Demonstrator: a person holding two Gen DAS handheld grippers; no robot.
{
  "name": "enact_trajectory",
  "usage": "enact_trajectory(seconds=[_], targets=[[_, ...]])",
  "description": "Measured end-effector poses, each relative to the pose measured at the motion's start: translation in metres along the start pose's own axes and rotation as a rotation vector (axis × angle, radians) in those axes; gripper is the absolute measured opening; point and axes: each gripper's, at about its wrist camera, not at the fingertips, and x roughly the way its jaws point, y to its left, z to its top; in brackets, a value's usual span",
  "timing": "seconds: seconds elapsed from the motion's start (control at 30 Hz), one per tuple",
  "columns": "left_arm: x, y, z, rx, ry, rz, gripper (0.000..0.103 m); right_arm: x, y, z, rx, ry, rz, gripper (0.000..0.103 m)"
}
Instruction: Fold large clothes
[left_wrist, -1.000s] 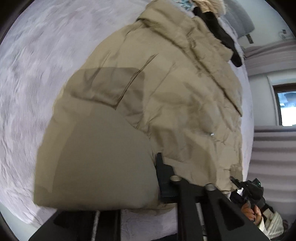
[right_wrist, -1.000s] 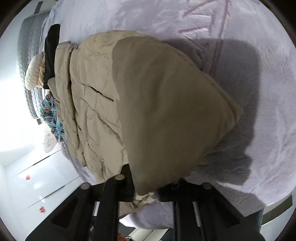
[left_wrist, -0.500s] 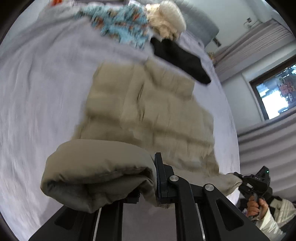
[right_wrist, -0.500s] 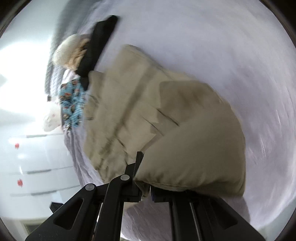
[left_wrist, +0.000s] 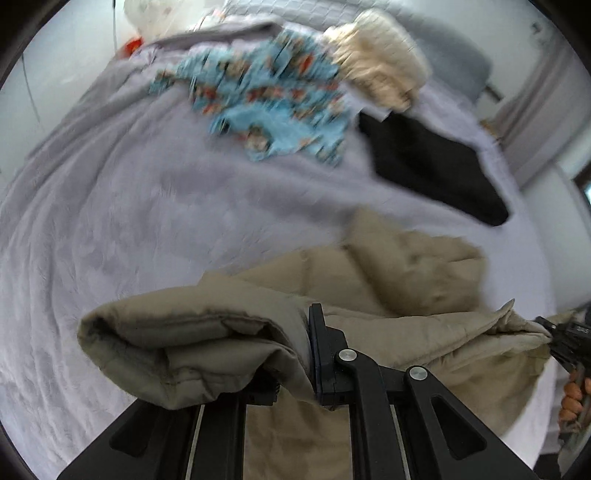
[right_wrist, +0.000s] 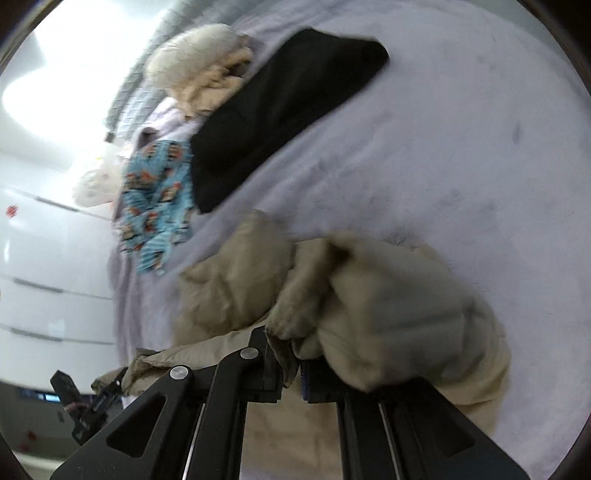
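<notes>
**Me:** My left gripper (left_wrist: 295, 363) is pinching a thick bundle of the tan coat (left_wrist: 402, 280), its jaws closed down on the padded edge, and my right gripper (right_wrist: 291, 369) is clamping the other corner the same way. Between the two, the coat is hanging in a sagging span just above the grey bedspread (left_wrist: 122, 229), with its far end bunching on the bed.

**Helper:** So which step are you on?

**Me:** I'm carrying the near edge forward over the body of the coat, making the lengthwise fold. Next I'm going to need both hands moving level toward the far edge, then lowering together so the corners are landing square before I let go.

**Helper:** Anything in the way?

**Me:** The black garment (left_wrist: 428, 173), the blue patterned cloth (left_wrist: 269, 96) and the cream fleece (left_wrist: 380, 62) are lying further up the bed, apart from the coat. Both views are blurring, so I'm only guessing the coat's collar end is clearing the black one.

**Helper:** What's changing from a second ago?

**Me:** Then the coat was lying spread out and filling my view, with the corners only just lifted. Now it's gathering into a shorter heap, and I'm seeing much more bare bedspread and the other clothes beyond it.
</notes>
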Motion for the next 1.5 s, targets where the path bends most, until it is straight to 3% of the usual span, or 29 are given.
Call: enact_trajectory(seconds=[0.13,0.27,0.3,0.33,0.37,0.4,0.43,0.5,0.53,0.57,0.6,0.63,0.7,0.8,0.87,1.0,1.17,1.37,1.5], targets=[[0.050,0.012,0.000,-0.039,0.048,0.020,0.015,0.045,-0.028,0.002,0.052,0.036,-0.008,0.007],[0.041,0.011,0.001,-0.048,0.032,0.006,0.018,0.060,-0.040,0.005,0.077,0.070,0.000,0.011],[0.031,0.010,0.001,-0.038,0.009,0.000,0.034,0.057,-0.039,0.006,0.075,0.075,0.005,0.013],[0.018,0.008,-0.001,-0.022,-0.027,-0.003,0.072,0.054,-0.035,0.008,0.061,0.074,0.007,0.023],[0.002,0.007,-0.003,-0.006,-0.081,0.013,0.093,0.051,-0.028,0.009,0.041,0.069,0.009,0.042],[-0.017,0.005,-0.005,0.008,-0.153,0.056,0.103,0.043,-0.024,0.010,0.013,0.058,0.015,0.056],[-0.035,0.004,-0.007,0.032,-0.231,0.084,0.103,0.033,-0.017,0.011,-0.018,0.035,0.021,0.076],[-0.046,0.001,-0.004,0.082,-0.244,0.078,0.103,0.012,-0.005,0.009,-0.085,-0.024,0.025,0.077],[-0.044,0.001,-0.003,0.090,-0.230,0.068,0.103,0.004,0.002,0.005,-0.123,-0.042,0.024,0.067],[-0.035,-0.002,-0.003,0.104,-0.198,0.045,0.102,0.000,0.007,0.000,-0.151,-0.045,0.034,0.041],[-0.026,-0.004,-0.004,0.123,-0.174,0.031,0.084,0.003,0.012,-0.003,-0.168,-0.030,0.035,0.027],[-0.013,-0.010,-0.007,0.150,-0.141,0.028,0.062,0.011,0.017,-0.009,-0.197,0.010,0.030,0.018],[0.020,-0.021,-0.014,0.190,-0.068,0.048,0.048,0.033,0.026,-0.024,-0.275,0.080,0.007,0.017],[0.054,-0.030,-0.022,0.245,-0.069,0.158,0.048,0.066,0.031,-0.042,-0.397,0.125,-0.124,0.016],[0.068,-0.017,-0.018,0.243,-0.103,0.245,0.048,0.074,0.019,-0.035,-0.429,0.083,-0.208,0.012],[0.085,0.022,-0.003,0.124,-0.105,0.274,0.048,0.058,-0.016,0.003,-0.377,-0.043,-0.310,0.011],[0.119,0.036,0.002,0.057,-0.088,0.265,0.049,0.080,-0.069,0.029,-0.188,-0.035,-0.290,0.009],[0.139,0.038,0.010,0.022,-0.086,0.264,0.050,0.105,-0.079,0.034,-0.185,-0.051,-0.298,0.007],[0.131,0.038,0.016,0.022,-0.056,0.276,0.050,0.102,-0.076,0.038,-0.190,-0.044,-0.326,0.007]])
